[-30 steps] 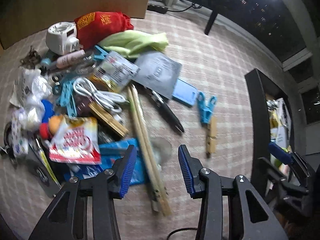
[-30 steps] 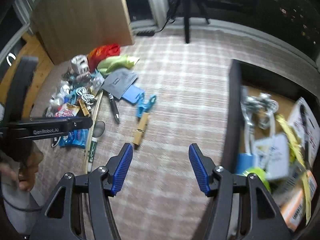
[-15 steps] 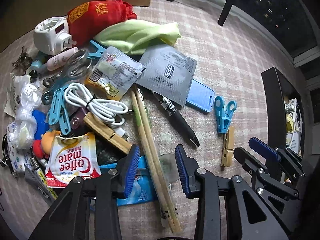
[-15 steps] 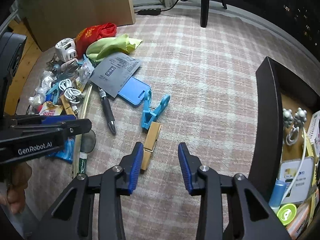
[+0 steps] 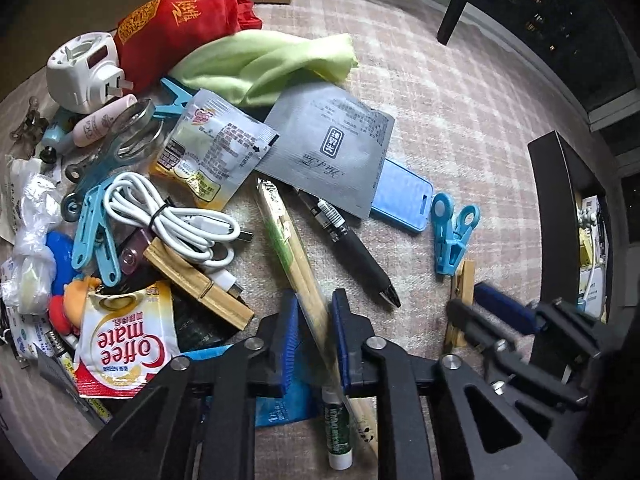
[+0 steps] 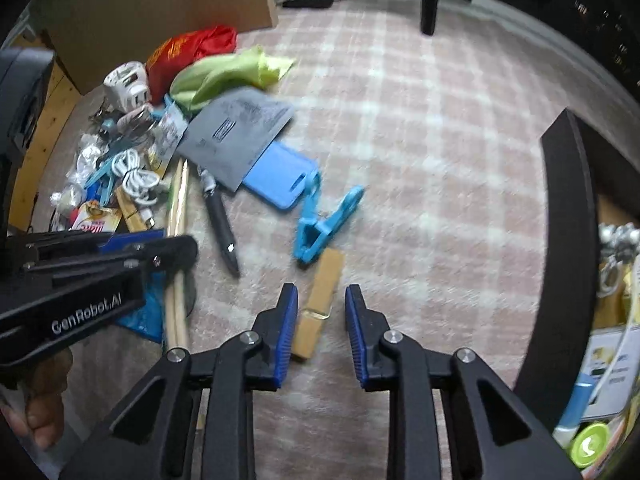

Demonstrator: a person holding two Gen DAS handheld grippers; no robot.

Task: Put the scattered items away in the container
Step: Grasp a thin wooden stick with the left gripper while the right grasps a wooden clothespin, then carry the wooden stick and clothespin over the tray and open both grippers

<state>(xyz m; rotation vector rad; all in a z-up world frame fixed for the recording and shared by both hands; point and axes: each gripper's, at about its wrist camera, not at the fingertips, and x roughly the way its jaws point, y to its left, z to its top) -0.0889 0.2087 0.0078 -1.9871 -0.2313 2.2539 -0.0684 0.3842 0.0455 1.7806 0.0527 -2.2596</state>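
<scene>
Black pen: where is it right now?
In the left wrist view the black pen lies mid-frame on the carpet, between the chopsticks on its left and the blue clip on its right.

I count two wooden clothespins: one by the cable (image 5: 199, 295) and one beside the blue clip (image 6: 318, 305). Blue plastic clips come to three that I can tell: one lying alone (image 5: 452, 234), one by the cable (image 5: 96, 236), and one half hidden under the packets (image 5: 174, 98). There is one pair of chopsticks (image 5: 294, 254), one black pen (image 5: 352, 250), one coiled white cable (image 5: 176, 216), one white plug adapter (image 5: 82, 72), one red bag (image 5: 180, 28), one green cloth (image 5: 260, 66), one blue card holder (image 5: 402, 196), one grey pouch (image 5: 328, 148), one coffee creamer packet (image 5: 124, 344) and one lip balm stick (image 5: 338, 426). One black container (image 6: 566, 240) stands on the floor. The small things at the far left are too jumbled to count.
</scene>
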